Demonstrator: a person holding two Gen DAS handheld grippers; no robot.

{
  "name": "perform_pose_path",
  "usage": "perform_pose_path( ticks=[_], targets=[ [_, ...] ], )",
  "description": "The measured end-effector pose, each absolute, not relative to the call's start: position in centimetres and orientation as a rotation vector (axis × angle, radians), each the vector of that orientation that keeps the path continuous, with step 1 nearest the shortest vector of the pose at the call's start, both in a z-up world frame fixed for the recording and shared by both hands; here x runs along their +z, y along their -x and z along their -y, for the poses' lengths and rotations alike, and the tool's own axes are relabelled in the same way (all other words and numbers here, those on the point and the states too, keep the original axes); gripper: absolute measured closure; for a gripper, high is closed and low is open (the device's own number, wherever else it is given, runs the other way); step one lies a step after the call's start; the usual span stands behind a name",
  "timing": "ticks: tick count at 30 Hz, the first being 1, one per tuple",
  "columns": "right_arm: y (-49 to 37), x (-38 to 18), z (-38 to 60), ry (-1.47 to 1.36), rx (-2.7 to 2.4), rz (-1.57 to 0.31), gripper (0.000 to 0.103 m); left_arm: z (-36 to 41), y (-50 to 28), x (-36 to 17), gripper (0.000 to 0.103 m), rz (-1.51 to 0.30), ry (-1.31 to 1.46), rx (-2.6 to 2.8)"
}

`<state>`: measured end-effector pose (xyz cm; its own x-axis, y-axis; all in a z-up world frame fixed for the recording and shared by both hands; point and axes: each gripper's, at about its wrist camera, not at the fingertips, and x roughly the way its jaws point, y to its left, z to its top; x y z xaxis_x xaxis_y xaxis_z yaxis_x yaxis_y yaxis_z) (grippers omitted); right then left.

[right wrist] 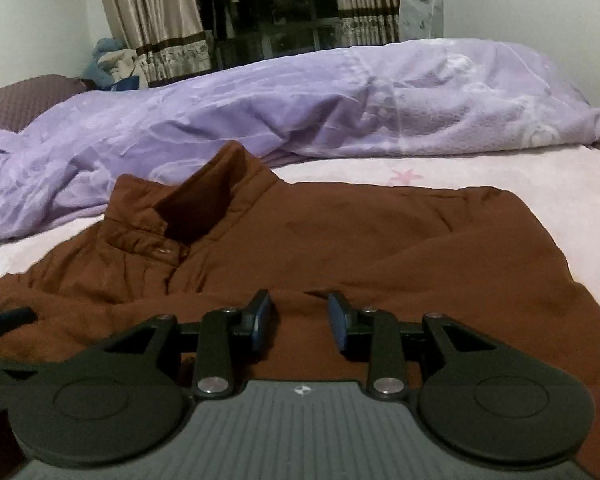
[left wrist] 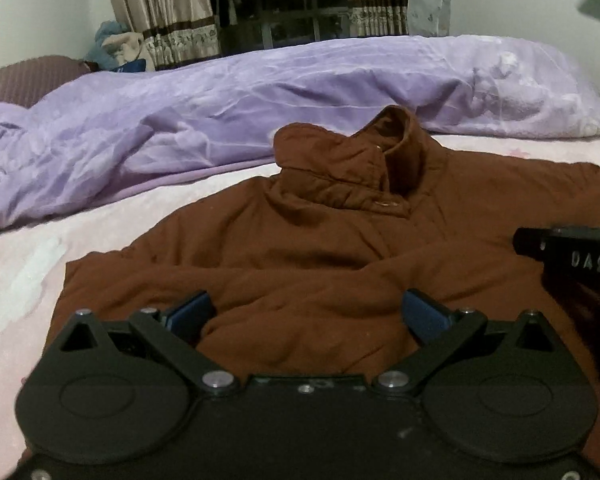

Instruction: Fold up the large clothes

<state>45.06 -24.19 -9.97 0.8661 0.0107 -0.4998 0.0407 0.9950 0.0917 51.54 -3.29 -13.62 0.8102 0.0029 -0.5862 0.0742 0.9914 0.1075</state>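
A brown padded jacket (left wrist: 340, 248) lies front up on the pink bedsheet (left wrist: 28, 272), its collar (left wrist: 360, 160) standing up toward the far side. My left gripper (left wrist: 308, 314) hovers low over the jacket's near part, jaws spread wide and open, with only flat fabric under them. In the right wrist view the jacket (right wrist: 380, 240) fills the middle, its collar (right wrist: 204, 200) to the left. My right gripper (right wrist: 301, 316) is open with a narrow gap over the fabric, and its blue pads (right wrist: 265, 320) press on nothing.
A crumpled purple duvet (left wrist: 260, 100) lies along the far side of the bed, just behind the collar. Curtains (left wrist: 168, 12) and a dark window stand beyond it. The black body of the right-hand tool (left wrist: 580, 260) juts in at the left wrist view's right edge.
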Motion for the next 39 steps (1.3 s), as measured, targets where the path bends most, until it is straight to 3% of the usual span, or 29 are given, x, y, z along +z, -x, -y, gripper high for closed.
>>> perform_pose_path(
  ticks=[10,14,15,16,17,22,28,35,39],
  targets=[
    [-41.8,-10.6,24.9,0.112,-0.188,-0.458,0.065,-1.0,-49.8,-12.9,0.000,-0.590,-0.131,0.026],
    [-39.8,-10.3,32.0,-0.127,-0.219,-0.433,0.070,-5.7,-47.3,-13.6,0.000,-0.588,0.009,0.099],
    [-39.2,-10.4,33.2,-0.158,-0.282,-0.422,0.062,-6.1,-46.9,-13.5,0.000,-0.581,0.021,0.139],
    [-38.8,-10.5,34.0,-0.156,-0.364,-0.416,0.037,-6.4,-46.5,-13.5,0.000,-0.579,0.025,0.154],
    [-38.5,-10.6,34.6,-0.157,-0.404,-0.418,0.035,-6.6,-46.5,-13.5,0.000,-0.585,0.030,0.139],
    [-38.2,-9.6,34.9,-0.217,-0.344,-0.447,0.061,-5.2,-46.0,-10.9,0.000,-0.595,-0.049,0.156],
    [-34.3,-6.8,27.1,-0.152,-0.123,-0.363,0.060,-1.5,-42.4,-7.6,0.000,-0.532,-0.013,0.046],
    [-36.0,-10.3,22.0,-0.102,0.017,-0.509,0.061,2.4,-43.5,-13.7,0.000,-0.638,-0.161,0.053],
    [-36.4,-11.3,22.5,-0.089,0.006,-0.502,0.067,3.0,-43.1,-13.8,0.000,-0.617,-0.199,0.060]
  ],
)
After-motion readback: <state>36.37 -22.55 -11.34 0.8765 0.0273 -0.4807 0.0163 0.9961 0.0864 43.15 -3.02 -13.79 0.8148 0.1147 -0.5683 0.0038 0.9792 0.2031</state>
